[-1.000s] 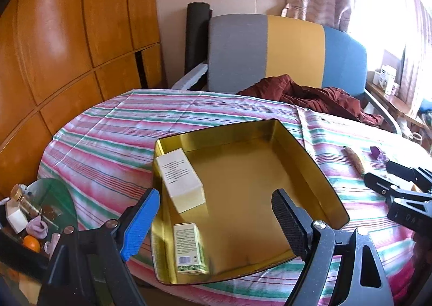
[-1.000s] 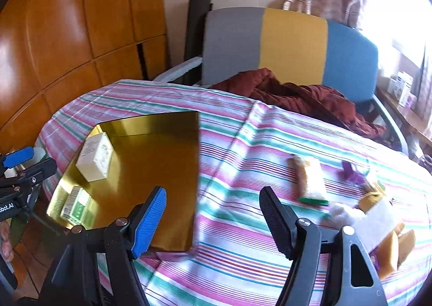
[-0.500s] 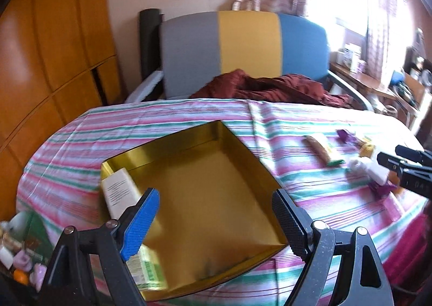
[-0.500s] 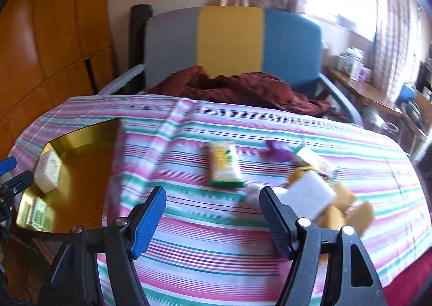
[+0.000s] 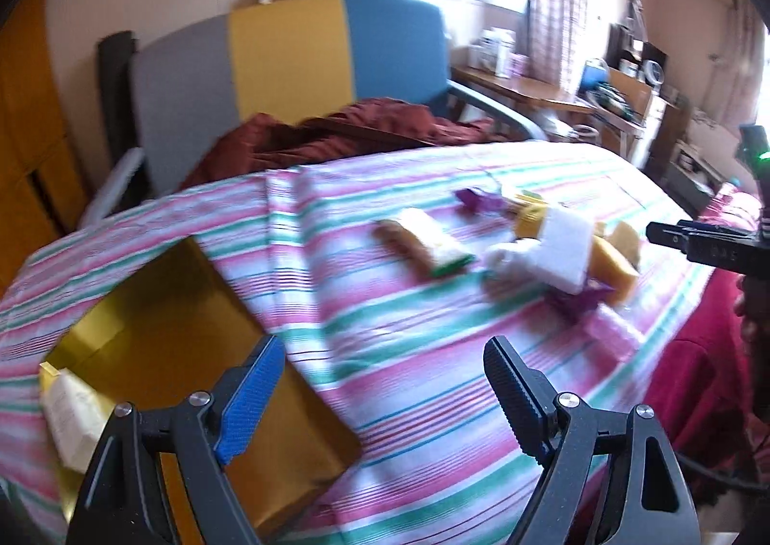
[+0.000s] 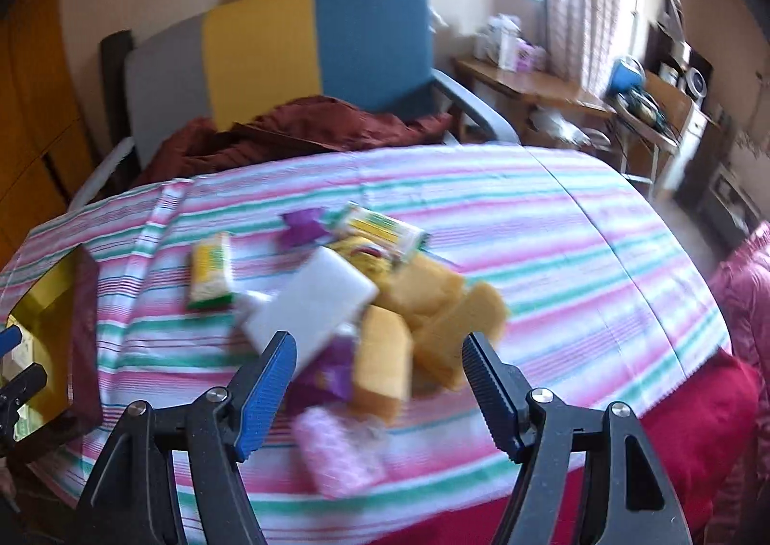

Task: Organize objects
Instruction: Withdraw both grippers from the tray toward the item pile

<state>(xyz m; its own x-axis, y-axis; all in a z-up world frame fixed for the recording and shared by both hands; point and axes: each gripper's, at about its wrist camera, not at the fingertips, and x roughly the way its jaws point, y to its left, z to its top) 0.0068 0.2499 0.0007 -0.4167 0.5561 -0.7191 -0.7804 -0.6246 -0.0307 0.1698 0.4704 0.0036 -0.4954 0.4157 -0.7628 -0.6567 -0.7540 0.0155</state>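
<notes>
- Bare striped cloth on the tabletop [image 6: 553, 227] is left open right of and beyond the heap of yellow sponges and wrapped packets [image 6: 385, 304].
- The left edge is occupied by a shallow gold metal tray [image 5: 159, 333].

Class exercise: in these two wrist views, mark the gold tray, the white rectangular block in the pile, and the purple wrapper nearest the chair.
gold tray [image 5: 159, 328], left wrist view, on its bare floor.
white block [image 6: 313, 299], right wrist view, middle of its top face.
purple wrapper [image 6: 301, 227], right wrist view, centre of the crumpled foil.
</notes>
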